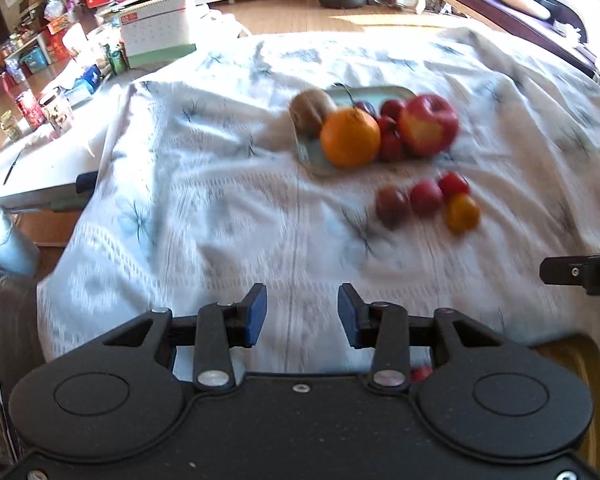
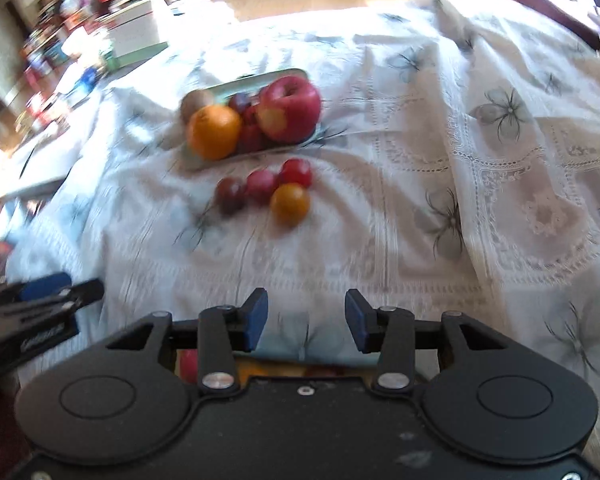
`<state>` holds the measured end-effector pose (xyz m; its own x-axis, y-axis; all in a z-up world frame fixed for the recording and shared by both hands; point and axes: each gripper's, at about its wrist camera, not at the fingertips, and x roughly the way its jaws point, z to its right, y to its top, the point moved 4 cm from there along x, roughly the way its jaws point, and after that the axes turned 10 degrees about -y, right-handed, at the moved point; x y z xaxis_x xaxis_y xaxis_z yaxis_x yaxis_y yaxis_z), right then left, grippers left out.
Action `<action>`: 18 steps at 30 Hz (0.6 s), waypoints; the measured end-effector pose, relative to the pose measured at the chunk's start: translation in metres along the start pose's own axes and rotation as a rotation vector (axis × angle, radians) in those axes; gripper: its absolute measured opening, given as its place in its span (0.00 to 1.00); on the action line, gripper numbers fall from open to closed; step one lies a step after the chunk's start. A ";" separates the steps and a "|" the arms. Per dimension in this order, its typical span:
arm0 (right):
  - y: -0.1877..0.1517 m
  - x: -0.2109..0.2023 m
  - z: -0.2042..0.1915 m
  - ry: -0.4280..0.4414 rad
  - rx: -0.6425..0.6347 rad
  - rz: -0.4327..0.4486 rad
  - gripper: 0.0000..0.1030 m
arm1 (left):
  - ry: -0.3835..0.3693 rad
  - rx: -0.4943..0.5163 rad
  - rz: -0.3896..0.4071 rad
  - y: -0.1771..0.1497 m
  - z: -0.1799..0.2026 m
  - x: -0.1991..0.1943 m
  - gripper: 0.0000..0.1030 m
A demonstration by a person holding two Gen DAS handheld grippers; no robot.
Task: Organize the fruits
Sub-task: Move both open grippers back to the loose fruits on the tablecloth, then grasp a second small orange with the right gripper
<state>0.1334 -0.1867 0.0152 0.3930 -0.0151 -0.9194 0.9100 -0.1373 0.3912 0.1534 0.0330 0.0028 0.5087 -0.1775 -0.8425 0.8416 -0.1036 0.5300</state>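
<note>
Right wrist: fruit (image 2: 260, 188) seemingly well beyond tongs (image 2: 306, 316).

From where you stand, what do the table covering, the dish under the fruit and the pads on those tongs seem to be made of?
Table covering: soft woven cloth, creased, with lace-like panels and printed flowers.
Dish: pale green and smooth with a rounded rim; plastic or enamelled metal, blur leaves it open.
Pads on the left tongs: matte blue, probably rubber or foam, on black plastic arms.
</note>
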 end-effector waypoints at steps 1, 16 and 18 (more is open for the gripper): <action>0.007 0.009 0.001 -0.012 0.023 -0.003 0.44 | 0.005 -0.005 0.003 0.005 -0.001 0.006 0.48; 0.041 0.073 -0.044 -0.087 0.004 0.060 0.53 | 0.009 0.003 -0.031 0.035 -0.001 0.065 0.48; 0.043 0.081 -0.049 -0.111 0.000 0.070 0.53 | 0.007 0.000 -0.033 0.036 -0.001 0.068 0.48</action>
<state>0.2105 -0.1452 -0.0404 0.4382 -0.1341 -0.8888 0.8811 -0.1320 0.4542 0.2181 0.0180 -0.0352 0.4817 -0.1666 -0.8603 0.8582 -0.1089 0.5016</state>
